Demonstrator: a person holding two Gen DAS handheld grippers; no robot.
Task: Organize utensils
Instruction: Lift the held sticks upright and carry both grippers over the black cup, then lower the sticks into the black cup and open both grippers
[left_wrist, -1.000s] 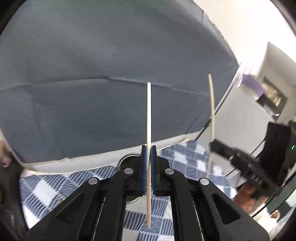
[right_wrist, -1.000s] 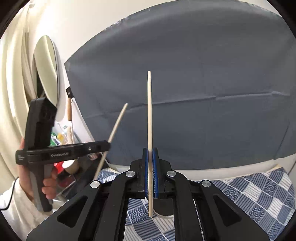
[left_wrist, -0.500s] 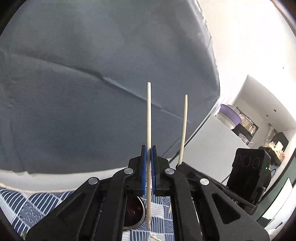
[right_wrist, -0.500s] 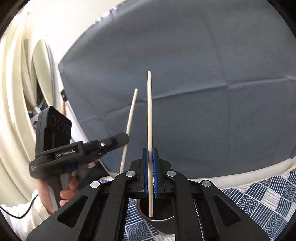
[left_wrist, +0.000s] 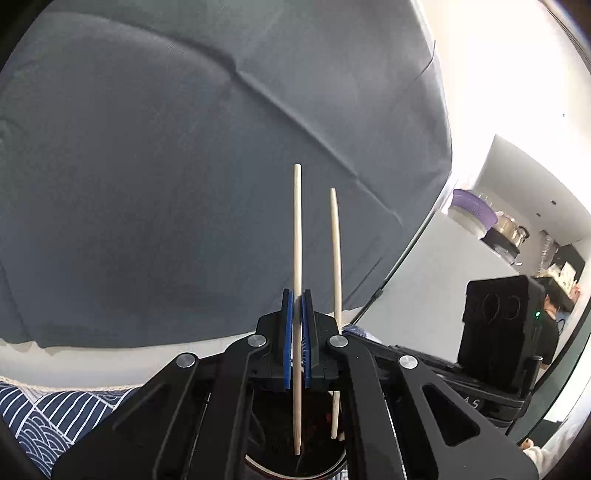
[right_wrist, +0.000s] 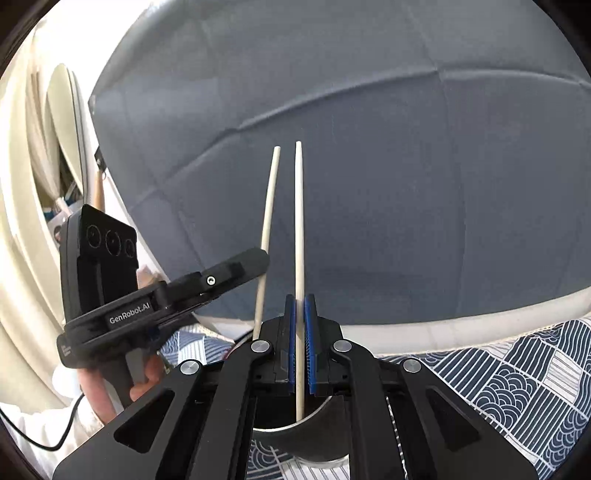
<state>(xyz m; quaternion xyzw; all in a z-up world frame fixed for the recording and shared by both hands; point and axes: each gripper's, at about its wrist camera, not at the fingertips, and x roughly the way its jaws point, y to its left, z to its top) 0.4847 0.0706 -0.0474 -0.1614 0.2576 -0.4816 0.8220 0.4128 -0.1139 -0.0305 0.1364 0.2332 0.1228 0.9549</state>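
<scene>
My left gripper (left_wrist: 297, 295) is shut on a pale wooden chopstick (left_wrist: 297, 240) that stands upright. Its lower end hangs in the mouth of a dark, metal-rimmed cup (left_wrist: 273, 469) just below the fingers. My right gripper (right_wrist: 300, 299) is shut on a second upright chopstick (right_wrist: 298, 221), whose lower end reaches the cup (right_wrist: 325, 428) at its rim. The two chopsticks stand close side by side. The right-held chopstick (left_wrist: 335, 251) shows in the left wrist view. In the right wrist view the left gripper (right_wrist: 255, 258) holds its chopstick (right_wrist: 267, 206).
A grey cloth (left_wrist: 184, 166) hangs behind the table. A blue and white patterned tablecloth (right_wrist: 517, 376) covers the table. A person's hand (right_wrist: 92, 391) grips the left tool. A round mirror (right_wrist: 68, 122) stands at the left, and shelves with a purple basket (left_wrist: 469, 199) at the right.
Both grippers have sunk and drawn together, each still shut on its chopstick. The chopsticks now stand side by side, and the cup sits right under the fingers.
</scene>
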